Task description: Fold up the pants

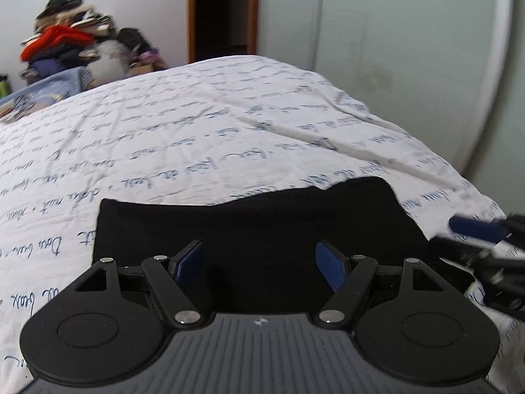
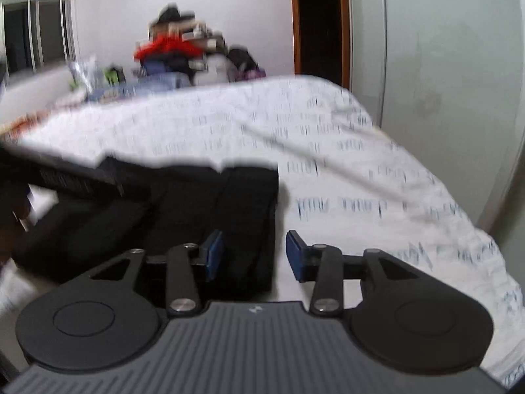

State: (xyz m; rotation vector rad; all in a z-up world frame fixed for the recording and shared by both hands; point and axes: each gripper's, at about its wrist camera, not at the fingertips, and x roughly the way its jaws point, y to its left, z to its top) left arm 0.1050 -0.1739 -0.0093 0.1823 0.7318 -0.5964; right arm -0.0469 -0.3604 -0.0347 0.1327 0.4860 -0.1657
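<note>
**Black pants folded on the bed, both hand-held grippers open above them**

The left hand-held gripper [image 1: 262, 267] hovers over the folded black pants [image 1: 249, 223], jaws spread wide with nothing between the blue pads. The right hand-held gripper [image 2: 255, 256] sits at the pants' right edge [image 2: 210, 203], jaws parted and gripping nothing; that view is blurred. The pants lie flat near the close edge of the bed [image 1: 183, 124], on a white cover printed with script. Beyond the bed, a pile of clothes [image 1: 65, 42] stands against the wall beside a dark doorway [image 1: 223, 10].
</note>
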